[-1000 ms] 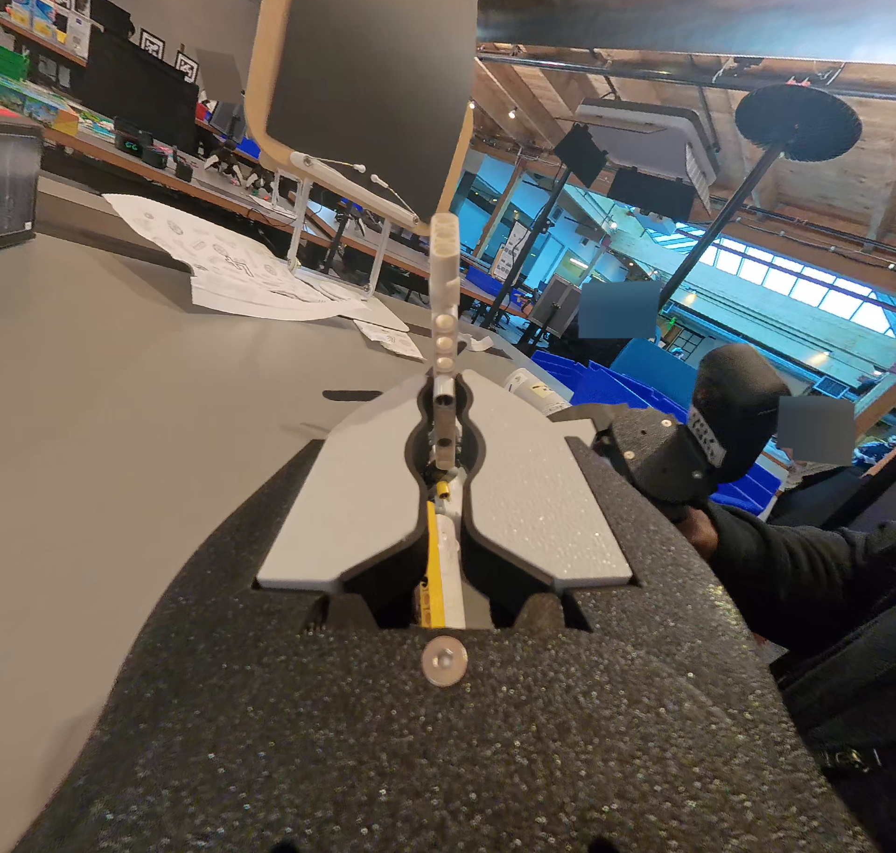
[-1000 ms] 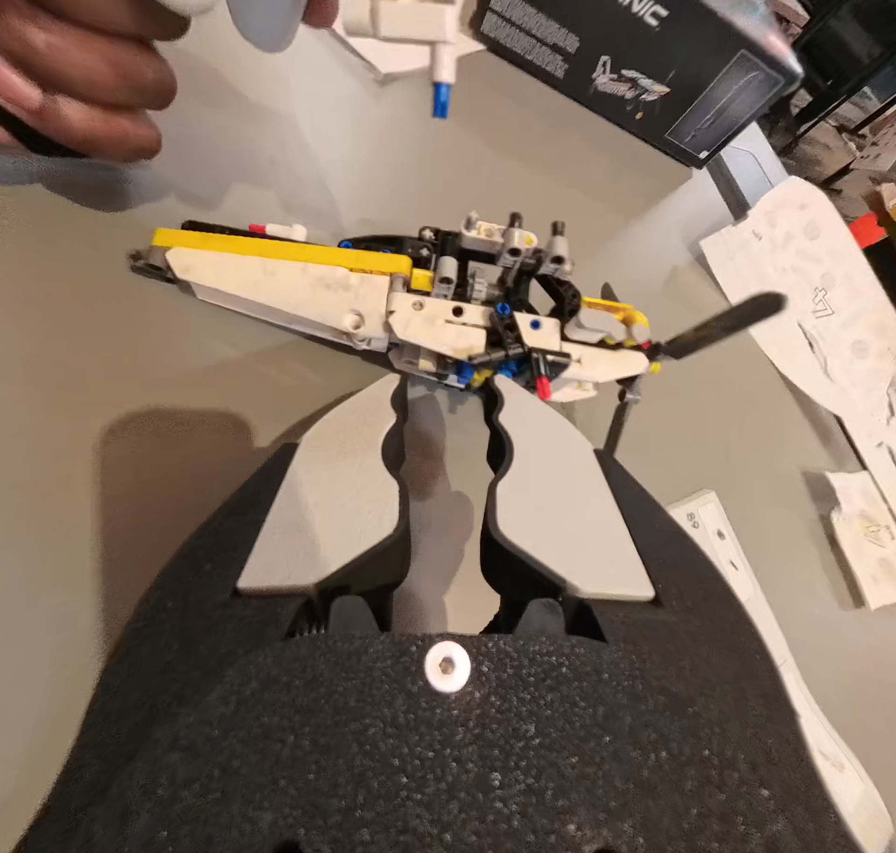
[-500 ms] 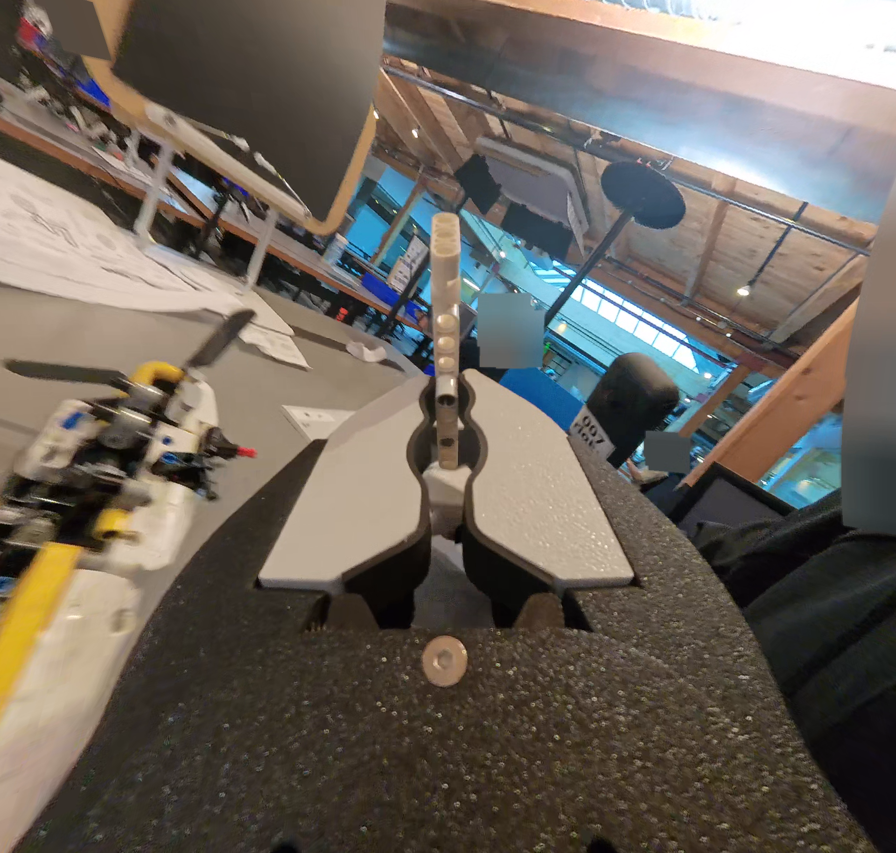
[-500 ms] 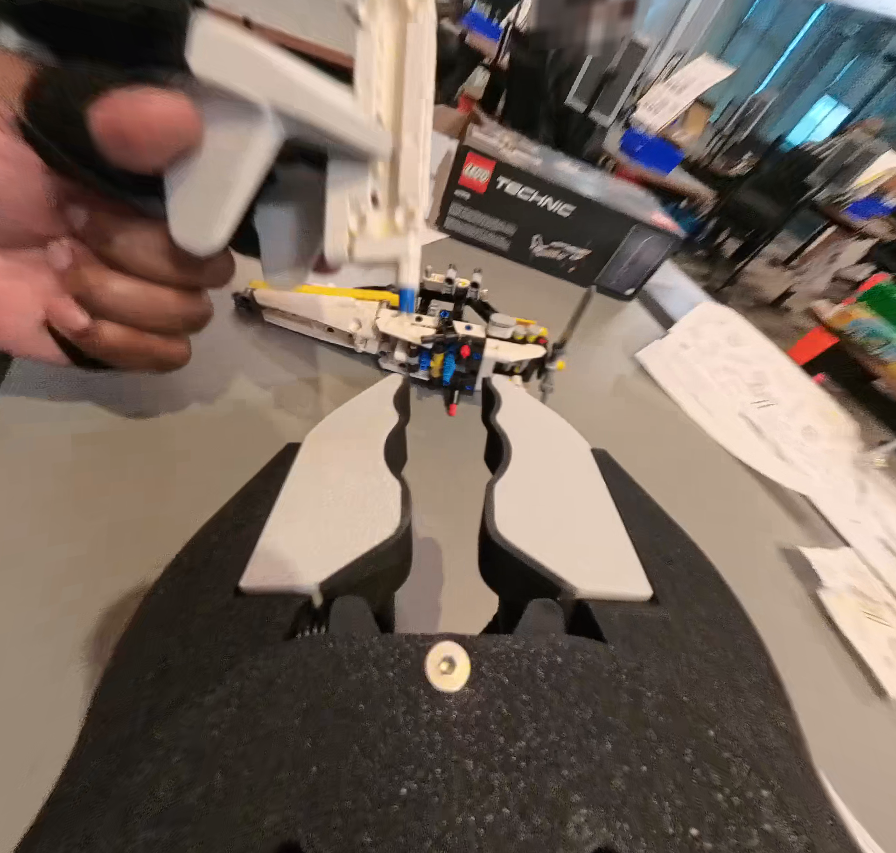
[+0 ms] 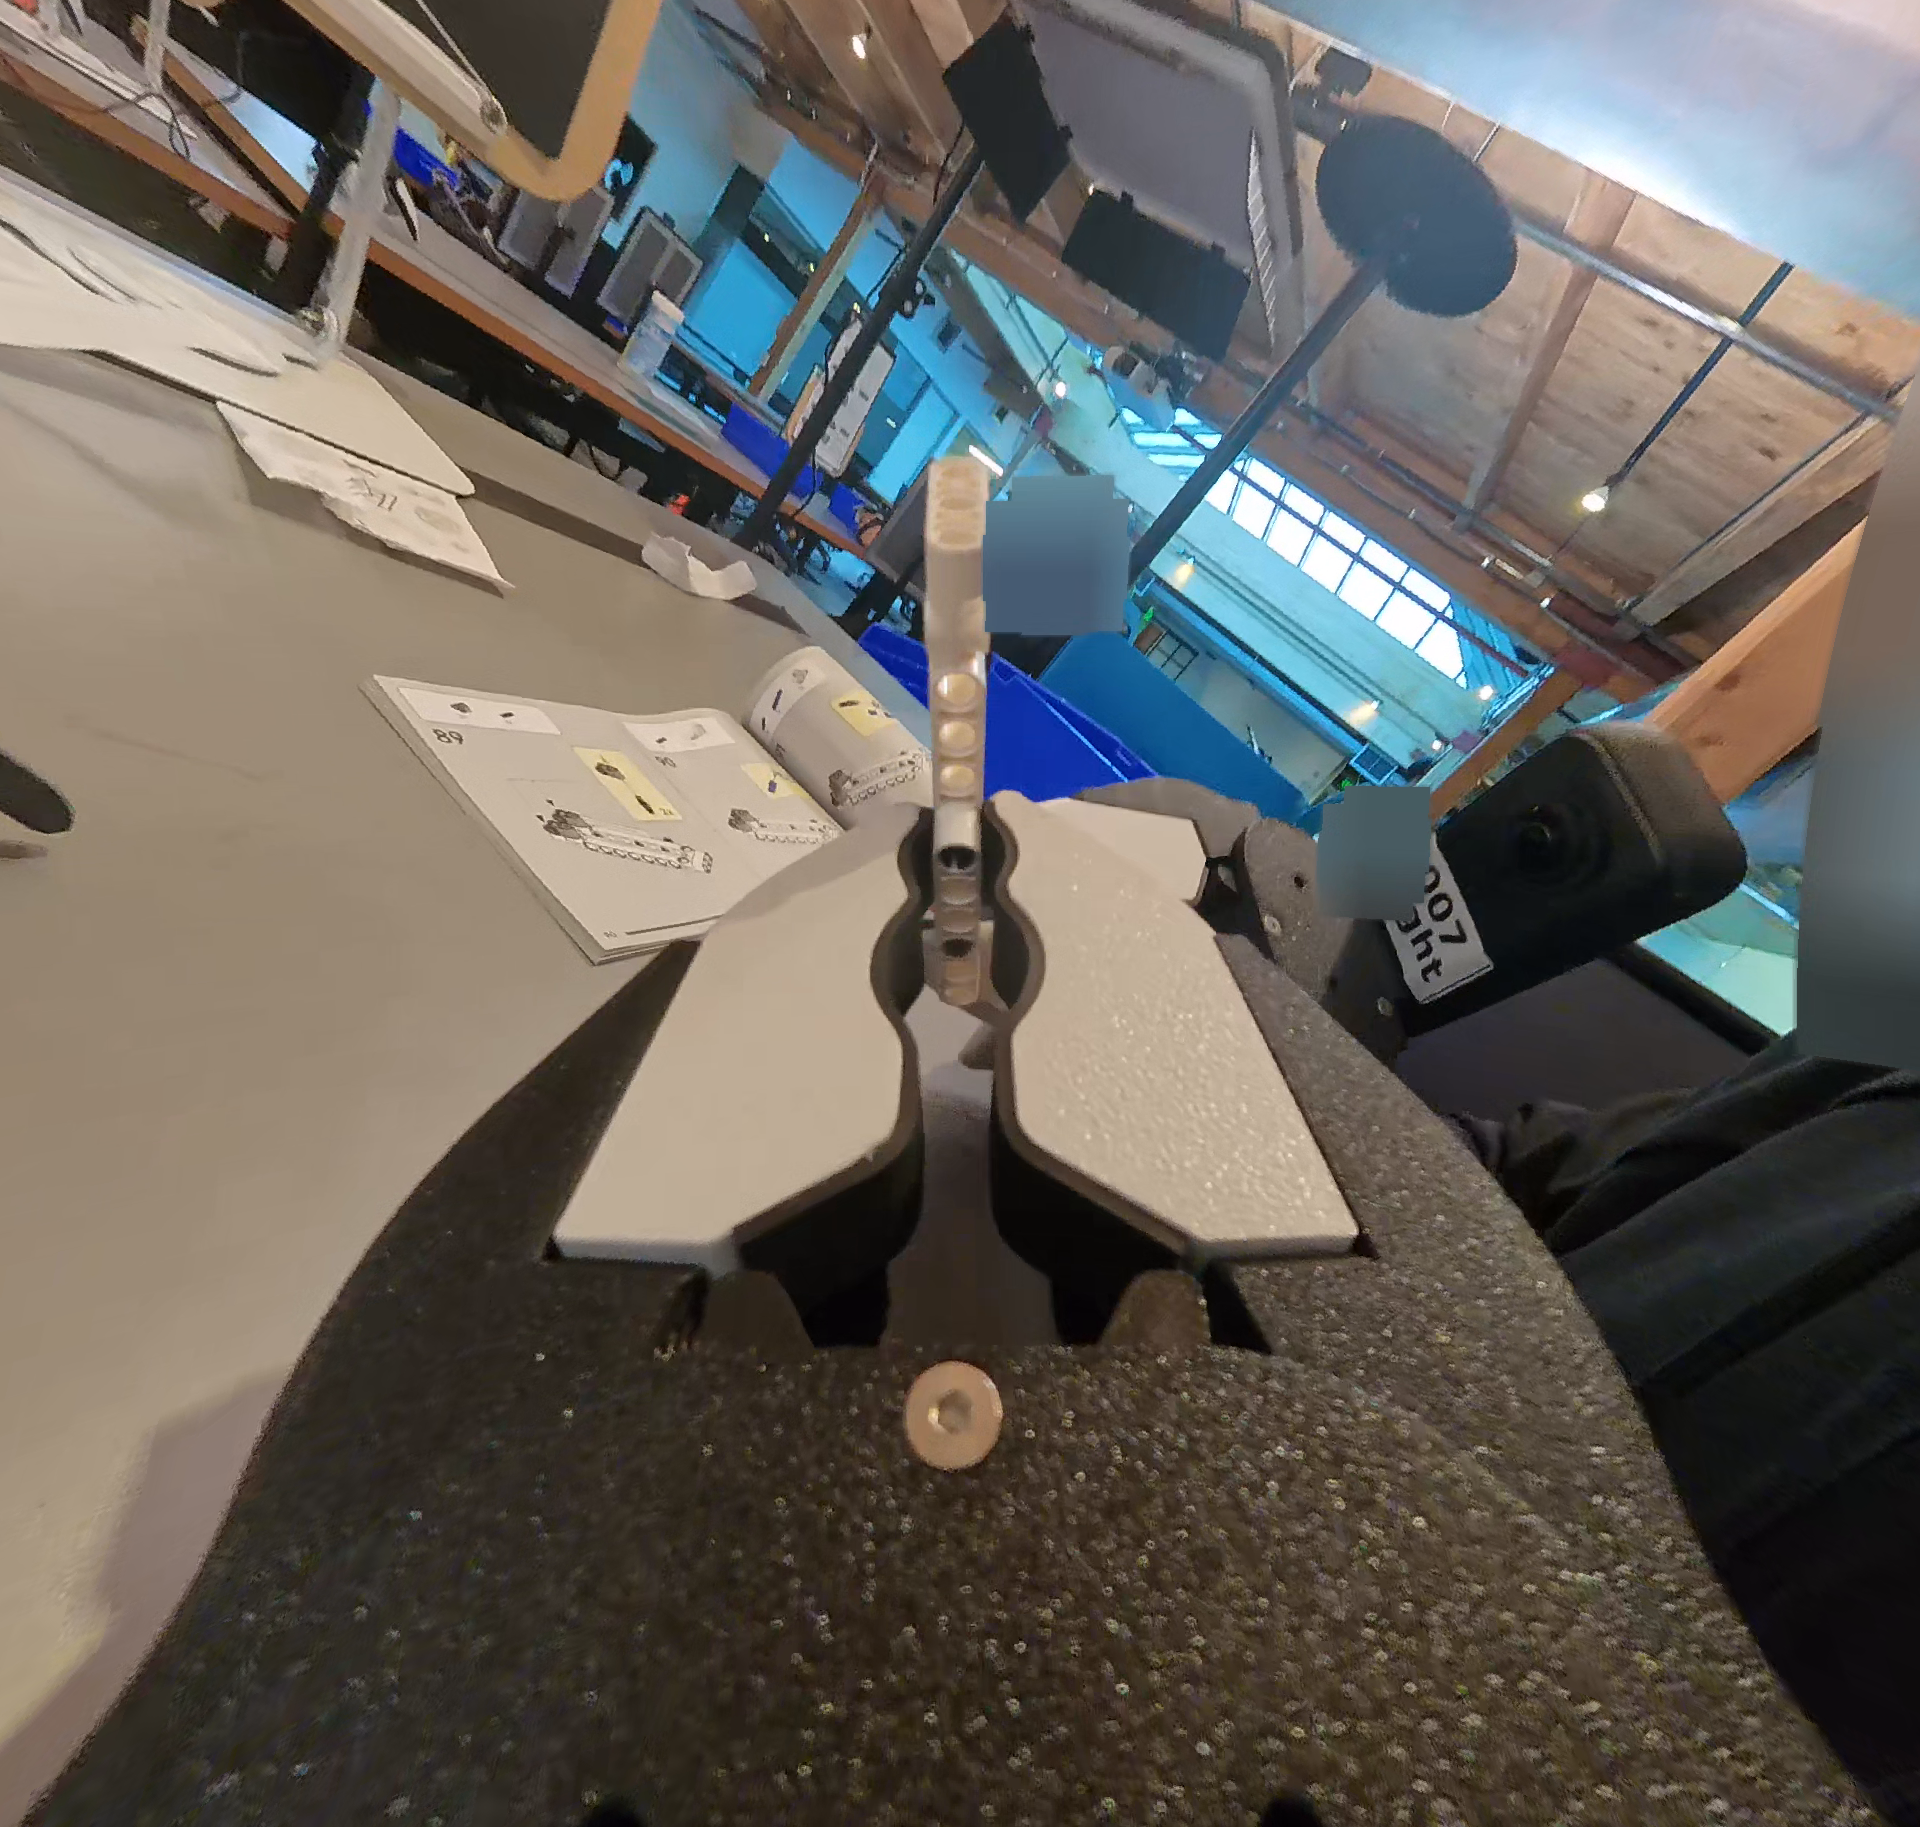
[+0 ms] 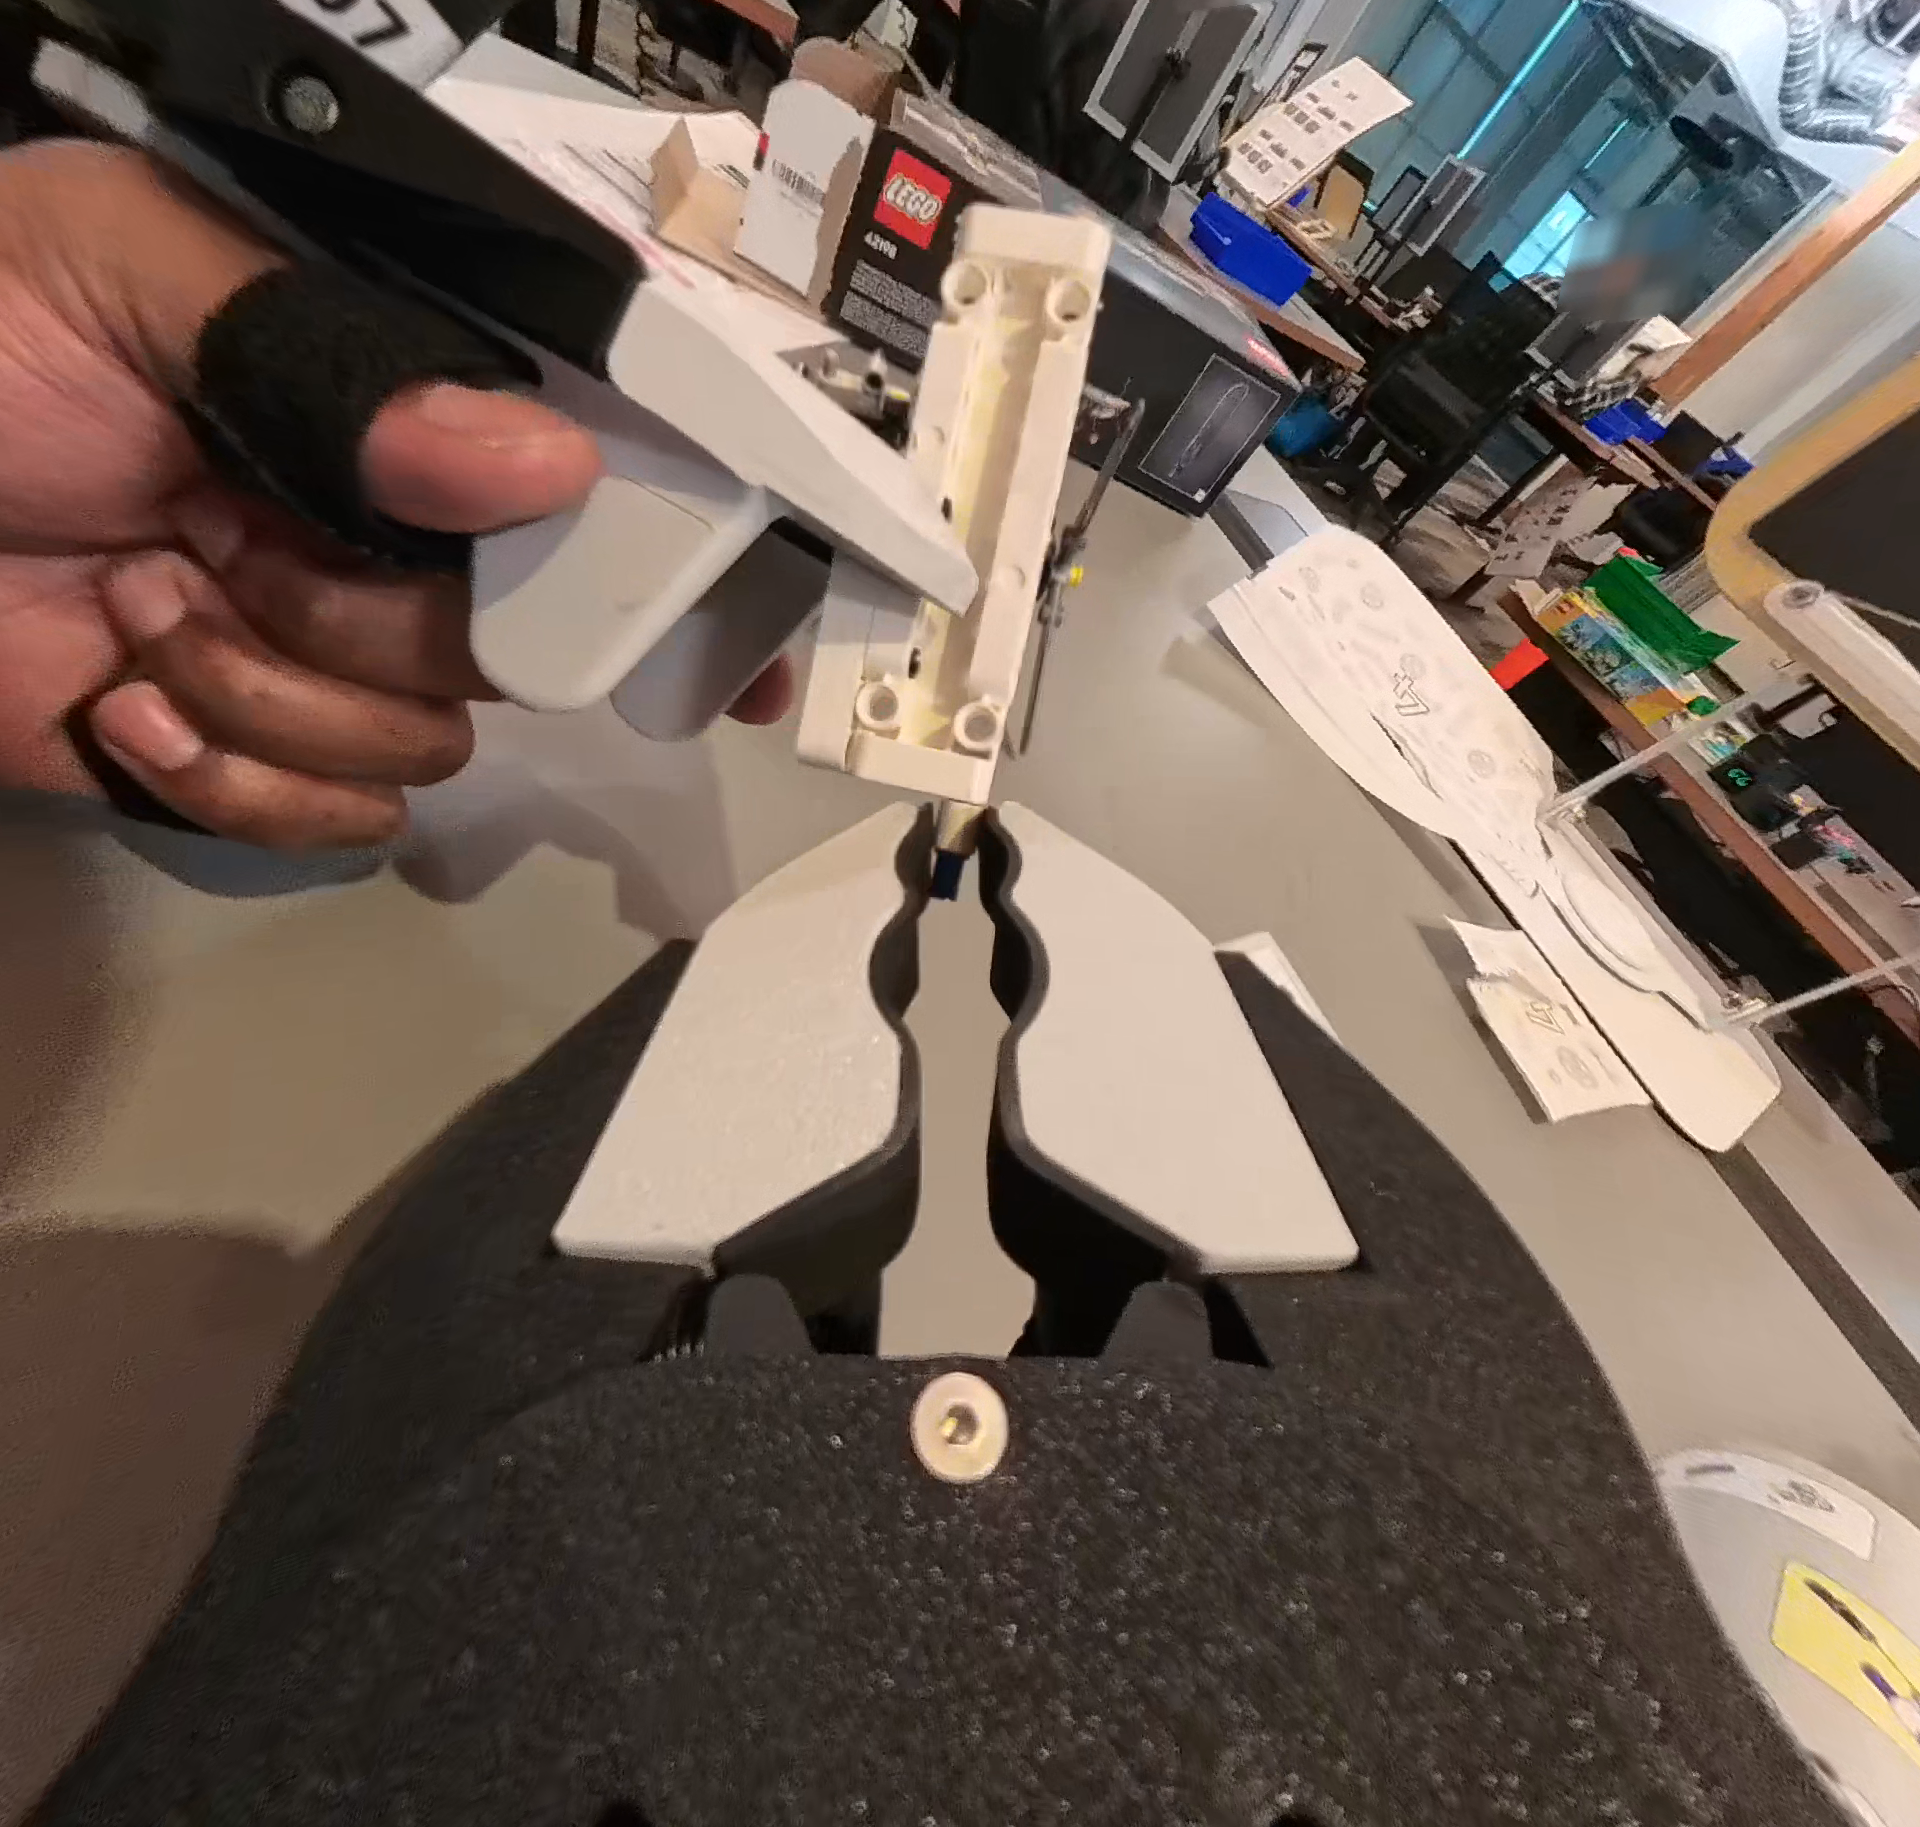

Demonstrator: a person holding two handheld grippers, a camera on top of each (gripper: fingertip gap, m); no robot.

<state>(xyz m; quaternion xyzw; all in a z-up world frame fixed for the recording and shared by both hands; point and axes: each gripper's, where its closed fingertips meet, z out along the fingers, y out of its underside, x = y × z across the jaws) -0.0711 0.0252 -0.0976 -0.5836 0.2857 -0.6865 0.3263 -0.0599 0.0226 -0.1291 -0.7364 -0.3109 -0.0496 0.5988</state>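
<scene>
My left gripper (image 5: pixel 958 821) is shut on a long white panel piece (image 5: pixel 954 634), which I see edge-on, standing up out of the fingertips. In the right wrist view a hand (image 6: pixel 208 530) holds this left gripper at the upper left. Its grey fingers (image 6: pixel 779 427) clamp the same white panel (image 6: pixel 997 489) from the side. A short pin with a blue end (image 6: pixel 948 847) sticks out of the panel's lower end. My right gripper (image 6: pixel 951 832) is shut on that pin with its very tips. The right gripper's black body (image 5: pixel 1299 904) shows close behind the left one's fingers.
A grey table (image 5: pixel 260 842) lies below. An open instruction booklet (image 5: pixel 623 801) and a crumpled wrapper (image 5: pixel 696 567) lie on it. A black set box (image 6: pixel 1174 375) stands behind the panel. Torn paper bags (image 6: pixel 1403 655) lie at the right. A framed dark board (image 6: pixel 1849 510) stands at the far right. Left and right tips are no more than a few centimetres apart.
My right gripper's jaws have closed onto the pin under the white panel. Both grippers have tilted up from the table and the yellow-and-white model has left both views. The left grasp is unchanged.
</scene>
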